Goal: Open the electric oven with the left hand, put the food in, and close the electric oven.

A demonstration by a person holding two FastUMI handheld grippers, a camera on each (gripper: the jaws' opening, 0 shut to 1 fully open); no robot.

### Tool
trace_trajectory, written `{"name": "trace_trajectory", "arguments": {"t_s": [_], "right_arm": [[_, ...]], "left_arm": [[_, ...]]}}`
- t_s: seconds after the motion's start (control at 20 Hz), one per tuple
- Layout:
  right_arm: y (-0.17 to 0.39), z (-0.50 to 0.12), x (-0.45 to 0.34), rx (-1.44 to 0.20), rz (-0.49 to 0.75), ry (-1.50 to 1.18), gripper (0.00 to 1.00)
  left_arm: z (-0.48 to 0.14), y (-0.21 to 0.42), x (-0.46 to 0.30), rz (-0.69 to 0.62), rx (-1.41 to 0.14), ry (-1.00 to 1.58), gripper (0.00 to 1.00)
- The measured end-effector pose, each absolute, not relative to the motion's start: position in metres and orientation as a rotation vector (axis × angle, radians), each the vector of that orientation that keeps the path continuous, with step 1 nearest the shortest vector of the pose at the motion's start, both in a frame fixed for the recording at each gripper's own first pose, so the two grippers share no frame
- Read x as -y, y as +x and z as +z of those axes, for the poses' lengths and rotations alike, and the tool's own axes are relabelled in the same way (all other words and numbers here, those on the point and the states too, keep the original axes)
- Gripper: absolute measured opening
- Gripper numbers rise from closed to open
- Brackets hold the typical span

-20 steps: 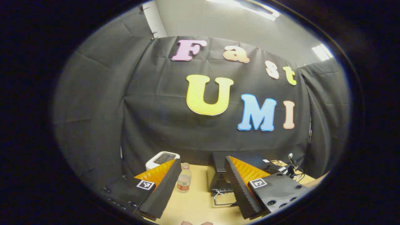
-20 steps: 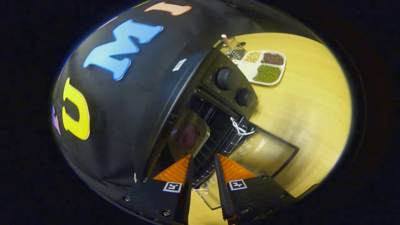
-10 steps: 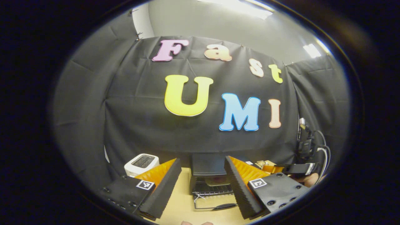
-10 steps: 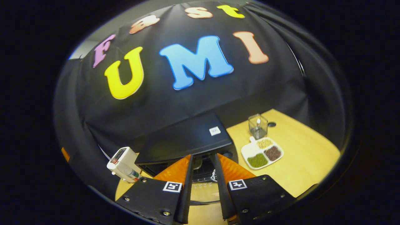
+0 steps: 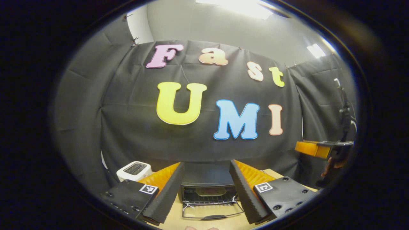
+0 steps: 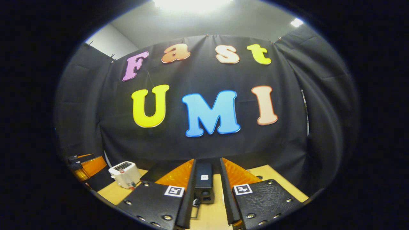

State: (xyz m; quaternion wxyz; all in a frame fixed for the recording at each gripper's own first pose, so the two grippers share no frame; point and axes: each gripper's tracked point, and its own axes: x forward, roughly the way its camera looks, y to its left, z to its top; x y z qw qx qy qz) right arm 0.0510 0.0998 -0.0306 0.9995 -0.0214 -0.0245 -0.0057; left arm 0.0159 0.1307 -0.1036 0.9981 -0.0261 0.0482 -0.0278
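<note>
The oven (image 5: 207, 188) sits straight ahead of the left gripper (image 5: 207, 188), low on the table (image 5: 198, 220). Its door (image 5: 212, 212) lies folded down flat toward the gripper, and its handle (image 5: 213, 217) runs side to side across the near edge. The food (image 5: 211, 191) already rests on the rack inside. The left gripper's fingers are spread wide and hold nothing. The right gripper (image 6: 206, 191) is held farther back, fingers a little apart and empty. The left one looks nearer, so it should probably dip under the handle and lift the door shut. A toaster (image 5: 134, 169) stands off to its left.
</note>
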Motion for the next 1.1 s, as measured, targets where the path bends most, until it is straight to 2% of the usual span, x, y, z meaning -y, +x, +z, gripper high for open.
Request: {"name": "trace_trajectory", "arguments": {"t_s": [0.05,0.1,0.2,0.3,0.35,0.45,0.55,0.6,0.75,0.8,0.85,0.9,0.95,1.1], "right_arm": [[0.046,-0.022,-0.092,0.063,-0.009,-0.057,0.48],[0.044,-0.019,-0.092,0.068,0.005,-0.056,0.47],[0.043,-0.019,-0.096,0.061,0.039,-0.020,0.53],[0.045,-0.026,-0.090,0.041,0.051,0.004,0.83],[0.047,-0.029,-0.088,0.038,0.052,0.014,0.98],[0.047,-0.030,-0.084,0.039,0.052,0.033,0.98],[0.048,-0.034,-0.077,0.041,0.045,0.036,0.98],[0.047,-0.034,-0.074,0.041,0.042,0.037,0.98],[0.045,-0.037,-0.065,0.030,0.035,0.039,0.98],[0.044,-0.039,-0.064,0.023,0.039,0.042,0.98],[0.044,-0.043,-0.064,0.007,0.042,0.046,0.98],[0.044,-0.047,-0.062,0.001,0.036,0.048,0.98],[0.044,-0.048,-0.057,0.000,0.026,0.048,0.98],[0.039,-0.055,-0.050,-0.015,0.005,0.052,0.98]], "left_arm": [[-0.109,0.019,-0.123,-0.057,-0.112,-0.054,0.98],[-0.115,0.021,-0.116,-0.061,-0.125,-0.058,0.94],[-0.127,0.025,-0.104,-0.070,-0.154,-0.060,0.98],[-0.149,0.030,-0.096,-0.067,-0.216,-0.047,0.94],[-0.160,0.033,-0.090,-0.073,-0.249,-0.052,0.98],[-0.187,0.034,-0.077,-0.090,-0.332,-0.068,0.98],[-0.218,0.030,-0.069,-0.105,-0.430,-0.082,0.91],[-0.233,0.028,-0.067,-0.105,-0.475,-0.088,0.95],[-0.288,0.015,-0.054,-0.142,-0.665,-0.115,0.95],[-0.308,0.007,-0.048,-0.169,-0.738,-0.123,0.91],[-0.327,0.000,-0.044,-0.184,-0.802,-0.120,0.99],[-0.345,-0.005,-0.044,-0.188,-0.854,-0.107,0.99],[-0.362,-0.010,-0.045,-0.184,-0.898,-0.093,0.92],[-0.402,-0.021,-0.052,-0.155,-0.992,-0.070,0.95]]}}
